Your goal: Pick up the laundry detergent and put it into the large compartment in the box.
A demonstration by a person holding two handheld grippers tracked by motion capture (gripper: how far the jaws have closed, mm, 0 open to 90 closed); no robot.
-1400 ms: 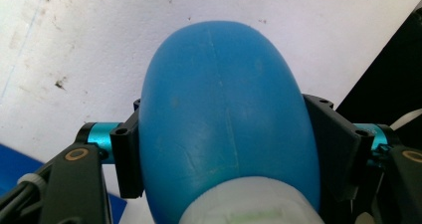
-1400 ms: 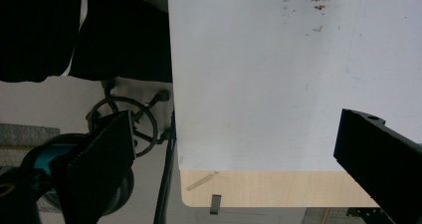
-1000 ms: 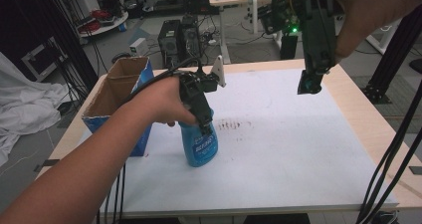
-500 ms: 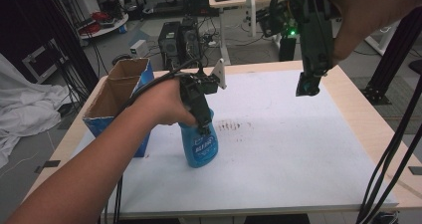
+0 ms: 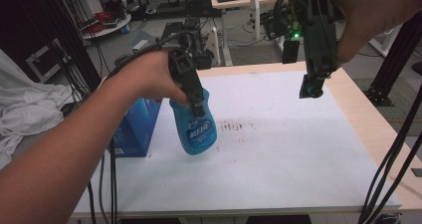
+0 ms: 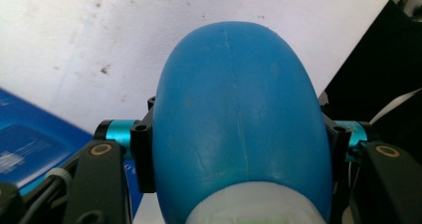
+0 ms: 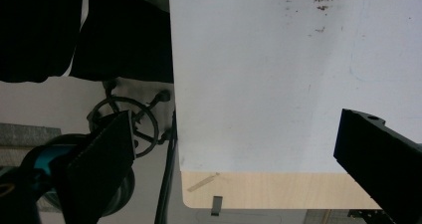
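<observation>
A blue spray bottle [image 5: 197,130] with a white label hangs tilted above the white table top [image 5: 298,154], its base off the surface. My left gripper [image 5: 195,97] is shut on its upper body from above. In the left gripper view the bottle's rounded blue body [image 6: 239,109] swells between the two jaws, which press on both its sides. My right gripper [image 5: 310,87] hovers high over the table's far right part, pointing down. In the right gripper view its jaws stand wide apart and open [image 7: 239,154] over the table's edge, with nothing between them.
A blue carton [image 5: 133,129] stands at the table's left edge, just beside the bottle. A brown smear [image 5: 234,126] marks the table's middle. Black cables [image 5: 393,154] hang along the right side. White cloth [image 5: 25,109] lies on the floor at left.
The left gripper has lifted the bottle off the table and tilted it, and the forearm now covers the carton's open top. The right gripper has barely moved.
</observation>
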